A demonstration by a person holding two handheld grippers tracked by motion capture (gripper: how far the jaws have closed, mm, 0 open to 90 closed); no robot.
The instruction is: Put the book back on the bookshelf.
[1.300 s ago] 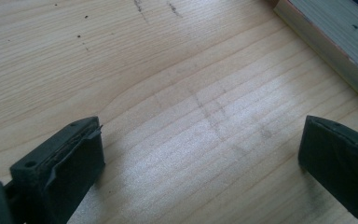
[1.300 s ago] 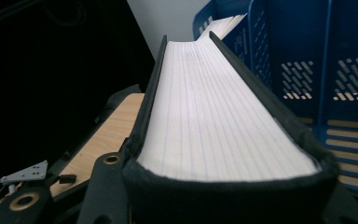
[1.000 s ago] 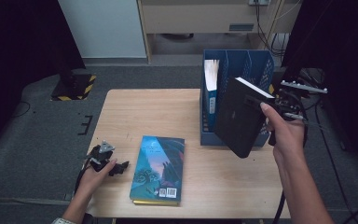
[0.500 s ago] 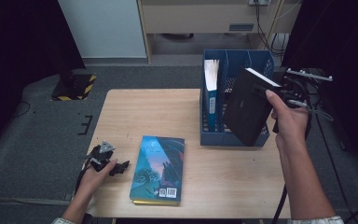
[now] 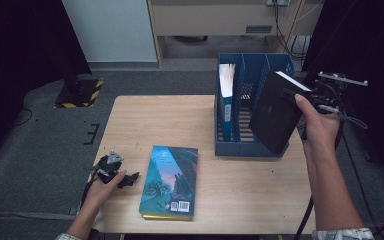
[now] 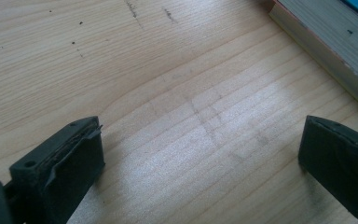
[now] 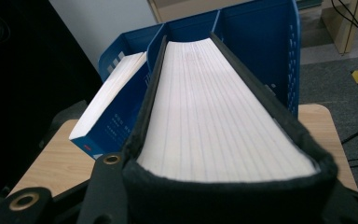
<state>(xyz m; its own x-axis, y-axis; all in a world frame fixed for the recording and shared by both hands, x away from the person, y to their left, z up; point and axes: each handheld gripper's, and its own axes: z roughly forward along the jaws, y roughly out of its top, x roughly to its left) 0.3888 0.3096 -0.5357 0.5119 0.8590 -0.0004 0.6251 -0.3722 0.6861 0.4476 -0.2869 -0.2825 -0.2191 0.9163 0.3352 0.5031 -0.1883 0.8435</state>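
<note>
A thick black book [image 5: 275, 112] hangs tilted at the right end of the blue file holder [image 5: 252, 147], with my right gripper [image 5: 316, 97] shut on it. In the right gripper view its white page edge [image 7: 214, 116] points toward a compartment of the holder [image 7: 270, 37]. A blue book [image 5: 226, 95] stands in the holder's left compartment. A teal-covered book [image 5: 171, 180] lies flat on the table's near middle. My left gripper [image 5: 125, 177] rests open on the table just left of it, and its own view has bare wood between the jaws [image 6: 200, 158].
The wooden table [image 5: 155, 120] is bare at its far left. The holder stands at the back right, near the table's right edge. Dark floor surrounds the table, with a yellow-and-black striped base [image 5: 80, 92] at the far left and cables at the right.
My right hand has carried the black book to the right and slightly up, from in front of the holder toward its right end. The left gripper has stayed still.
</note>
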